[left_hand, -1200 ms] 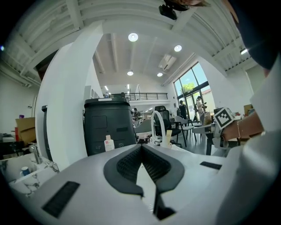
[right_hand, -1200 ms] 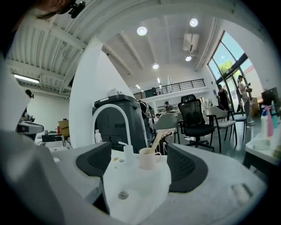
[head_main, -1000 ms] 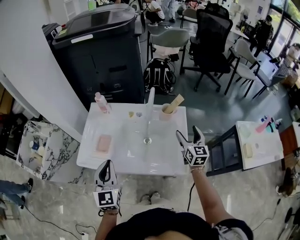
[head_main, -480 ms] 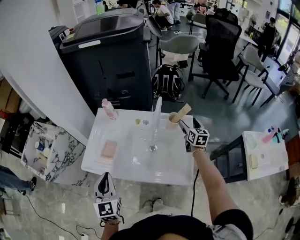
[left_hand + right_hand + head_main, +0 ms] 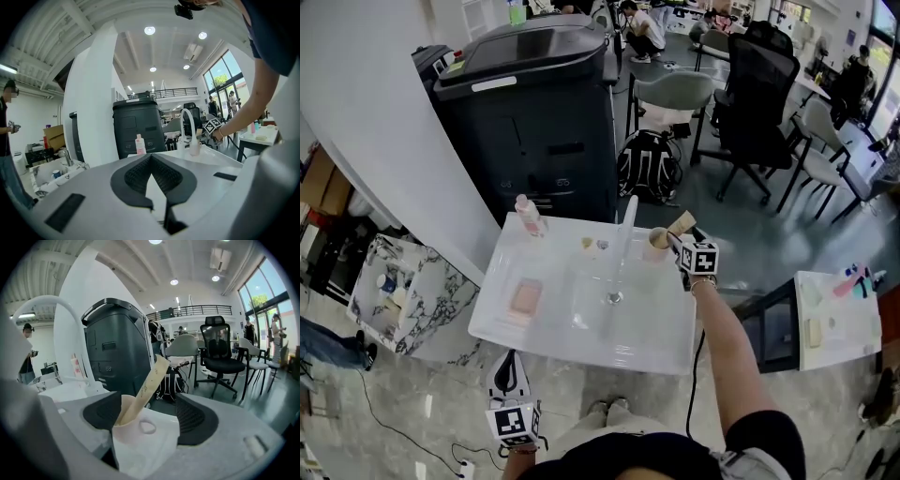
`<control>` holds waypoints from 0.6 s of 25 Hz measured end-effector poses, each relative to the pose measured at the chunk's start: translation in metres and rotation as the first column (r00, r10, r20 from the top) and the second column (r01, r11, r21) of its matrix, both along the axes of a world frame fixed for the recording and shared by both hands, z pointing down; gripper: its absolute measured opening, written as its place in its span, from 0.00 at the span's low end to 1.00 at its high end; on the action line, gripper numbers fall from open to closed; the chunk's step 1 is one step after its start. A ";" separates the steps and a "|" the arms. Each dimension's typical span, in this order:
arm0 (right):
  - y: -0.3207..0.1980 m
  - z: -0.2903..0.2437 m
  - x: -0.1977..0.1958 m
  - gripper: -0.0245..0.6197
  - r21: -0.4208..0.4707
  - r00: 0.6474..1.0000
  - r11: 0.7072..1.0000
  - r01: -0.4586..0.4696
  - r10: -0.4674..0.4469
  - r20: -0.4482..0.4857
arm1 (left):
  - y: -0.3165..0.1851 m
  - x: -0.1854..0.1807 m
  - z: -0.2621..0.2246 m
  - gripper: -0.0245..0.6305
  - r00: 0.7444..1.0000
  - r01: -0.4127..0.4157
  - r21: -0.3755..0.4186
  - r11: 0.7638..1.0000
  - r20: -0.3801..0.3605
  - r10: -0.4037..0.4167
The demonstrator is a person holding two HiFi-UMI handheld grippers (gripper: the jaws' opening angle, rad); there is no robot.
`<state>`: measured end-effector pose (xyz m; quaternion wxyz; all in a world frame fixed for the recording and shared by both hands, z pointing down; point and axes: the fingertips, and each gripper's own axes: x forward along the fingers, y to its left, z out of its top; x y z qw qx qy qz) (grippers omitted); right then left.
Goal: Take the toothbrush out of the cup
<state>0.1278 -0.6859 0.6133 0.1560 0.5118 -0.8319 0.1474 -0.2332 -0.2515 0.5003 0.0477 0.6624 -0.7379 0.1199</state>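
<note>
Right gripper [image 5: 676, 246]: jaws standing wide, having just been closing, flanking the cup [image 5: 140, 441] without pressing it.
Left gripper [image 5: 151, 157]: jaws resting together, holding nothing, hanging at the basin's [image 5: 534, 328] 6 o'clock.
Toothbrush [image 5: 149, 380]: sitting in the cup at the basin's 1 o'clock, leaning toward 2 o'clock.

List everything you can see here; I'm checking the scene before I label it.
sink counter: one, white, centre
faucet: one, white, behind the basin
cup: one, cream, counter's back right
toothbrush: one, tan, slanting out of the cup
bottle: one, pink, back left corner
flat block: one, pink, left of the basin
printer: one, black, behind the counter
backpack: one, black, on the floor behind
left hand-held gripper: white and black, shut, empty, before the counter
right hand-held gripper: white and black, open, jaws just closing slightly round the cup, not gripping
</note>
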 end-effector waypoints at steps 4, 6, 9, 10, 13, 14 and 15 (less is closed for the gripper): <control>-0.010 -0.004 0.002 0.42 -0.005 0.999 1.000 -0.029 0.029 0.021 | -0.003 0.002 -0.003 0.04 1.000 0.000 0.010 1.000 0.009 0.000; -0.012 -0.007 0.002 0.27 0.006 1.000 1.000 -0.024 0.024 0.004 | -0.004 0.001 -0.005 0.04 1.000 0.004 0.014 1.000 0.015 -0.004; -0.011 -0.010 -0.007 0.20 0.015 1.000 1.000 0.012 -0.011 -0.022 | -0.002 -0.008 -0.007 0.04 1.000 0.025 0.022 0.999 0.016 -0.025; -0.011 -0.011 -0.008 0.18 0.016 1.000 1.000 0.010 -0.009 -0.013 | -0.001 -0.011 -0.007 0.04 0.999 0.029 0.024 0.999 0.020 -0.029; -0.010 -0.016 -0.011 0.15 0.025 1.000 1.000 0.007 -0.007 0.025 | 0.002 -0.016 -0.006 0.04 0.999 0.042 0.019 0.999 0.027 -0.042; -0.010 -0.019 -0.013 0.13 0.030 0.999 0.999 0.014 -0.015 0.033 | 0.003 -0.017 -0.007 0.04 0.999 0.045 0.018 0.999 0.027 -0.046; -0.009 -0.022 -0.016 0.11 0.035 0.999 0.999 0.025 -0.026 0.038 | 0.003 -0.017 -0.007 0.04 0.999 0.047 0.018 0.999 0.026 -0.047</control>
